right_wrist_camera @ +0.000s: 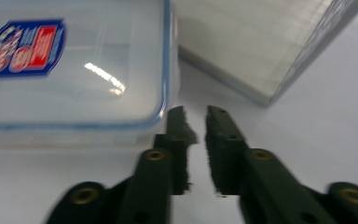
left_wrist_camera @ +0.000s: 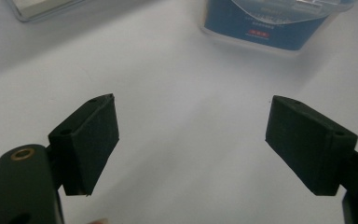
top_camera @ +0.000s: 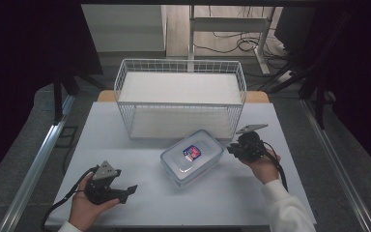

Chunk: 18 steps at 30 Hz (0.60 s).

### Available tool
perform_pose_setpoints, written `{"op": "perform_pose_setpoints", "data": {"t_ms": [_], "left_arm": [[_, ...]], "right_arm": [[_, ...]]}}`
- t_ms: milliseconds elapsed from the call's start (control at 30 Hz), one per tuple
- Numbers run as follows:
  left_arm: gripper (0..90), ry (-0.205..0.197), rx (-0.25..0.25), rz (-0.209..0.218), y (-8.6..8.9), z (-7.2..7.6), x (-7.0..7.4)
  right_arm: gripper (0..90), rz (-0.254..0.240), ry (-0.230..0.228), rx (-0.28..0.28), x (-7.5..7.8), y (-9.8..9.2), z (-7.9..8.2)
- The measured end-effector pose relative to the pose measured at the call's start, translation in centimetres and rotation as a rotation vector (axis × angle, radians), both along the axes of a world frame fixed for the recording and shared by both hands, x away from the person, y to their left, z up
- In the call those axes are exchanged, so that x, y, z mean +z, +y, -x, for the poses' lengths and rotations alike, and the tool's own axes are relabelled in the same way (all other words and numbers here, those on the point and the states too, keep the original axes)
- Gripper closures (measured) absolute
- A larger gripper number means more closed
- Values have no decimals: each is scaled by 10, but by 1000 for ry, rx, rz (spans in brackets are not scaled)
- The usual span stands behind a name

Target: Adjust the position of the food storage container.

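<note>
My left gripper rests low at the near left of the table, its jaws spread wide with nothing between them; through its own camera I see bare table ahead and the box's near edge farther off. The clear plastic box with the blue-rimmed lid and a red and blue label lies at the middle of the table, up and to the right of that gripper and well apart from it. Its long axis runs on a slant, from near left to far right. My right gripper sits just beside the box's far right corner, jaws drawn nearly together and holding nothing; in its own view the fingertips lie right next to the lid's edge, though I can't tell if they touch. So the right hand is much the nearer. Behind the box stands the white wire basket, close to its far end, and I judge it the one thing that would crowd a push or lift that way.
</note>
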<state>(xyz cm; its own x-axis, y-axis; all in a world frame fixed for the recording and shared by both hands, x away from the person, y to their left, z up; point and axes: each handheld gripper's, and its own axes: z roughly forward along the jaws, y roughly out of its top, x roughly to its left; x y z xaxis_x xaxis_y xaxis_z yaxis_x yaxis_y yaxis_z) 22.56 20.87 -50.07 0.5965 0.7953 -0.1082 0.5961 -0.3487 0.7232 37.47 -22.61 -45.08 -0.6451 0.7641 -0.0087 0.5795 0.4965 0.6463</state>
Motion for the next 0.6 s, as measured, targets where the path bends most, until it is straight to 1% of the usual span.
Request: {"op": "perform_pose_setpoints", "data": {"t_ms": [33,67,100,133,267,367,400,500,533,600], "left_arm": [[168,1,0,1,0,0,0],[168,1,1,1,0,0,0],[168,0,2,0,0,1,0],[168,0,3,-1,0,1,0],[169,6,0,-7,-1,1,-1],[170,11,-5,-9,-2,1,-2],[170,12,-5,-8,-2,1,-2],[170,9,-6,-12,-2,1,-2],[170,11,-5,-10,-2,1,-1],[172,11,-5,-9,-1,1,-1]], "right_arm": [[868,6,-3,0,0,2,-4],[889,10,-13,9,-2,6,-12],[889,10,-13,9,-2,6,-12],[890,13,-11,18,-3,8,-16],[890,39,5,35,-13,16,-26],[890,69,18,51,-19,19,-33],[891,70,25,65,-20,22,-36],[891,77,27,80,-21,25,-38],[891,97,24,86,-21,27,-39],[891,100,23,94,-21,27,-39]]}}
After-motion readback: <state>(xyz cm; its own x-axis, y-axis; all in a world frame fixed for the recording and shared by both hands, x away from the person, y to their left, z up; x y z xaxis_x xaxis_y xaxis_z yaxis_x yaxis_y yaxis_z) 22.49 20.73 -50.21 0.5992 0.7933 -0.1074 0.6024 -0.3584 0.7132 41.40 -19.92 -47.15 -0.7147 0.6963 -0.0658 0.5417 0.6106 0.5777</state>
